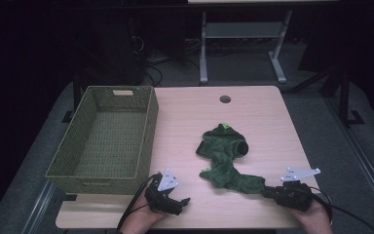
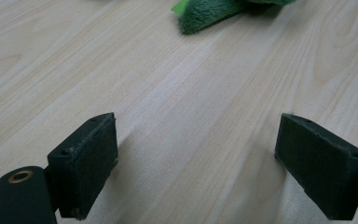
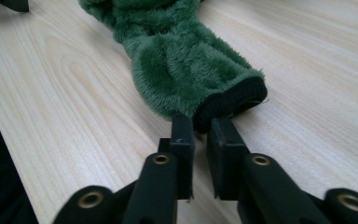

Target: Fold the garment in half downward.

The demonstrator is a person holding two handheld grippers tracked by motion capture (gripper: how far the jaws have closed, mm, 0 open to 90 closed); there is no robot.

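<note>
Right gripper (image 3: pixel 199 135): at about 5 o'clock on the table, jaws nearly closed, pinching the black cuff of the green fleece garment (image 3: pixel 186 60).
Left gripper (image 2: pixel 198 163): at about 7 o'clock, jaws spread wide, nothing between them, low over bare wood.
Green fleece garment (image 1: pixel 226 158): crumpled just right of the table's centre, trailing toward 5 o'clock.
Basket (image 1: pixel 78 122): woven, at 9 o'clock, hanging over the table's left edge.
Table (image 1: pixel 263 117): light wood, round hole near 12 o'clock.
</note>
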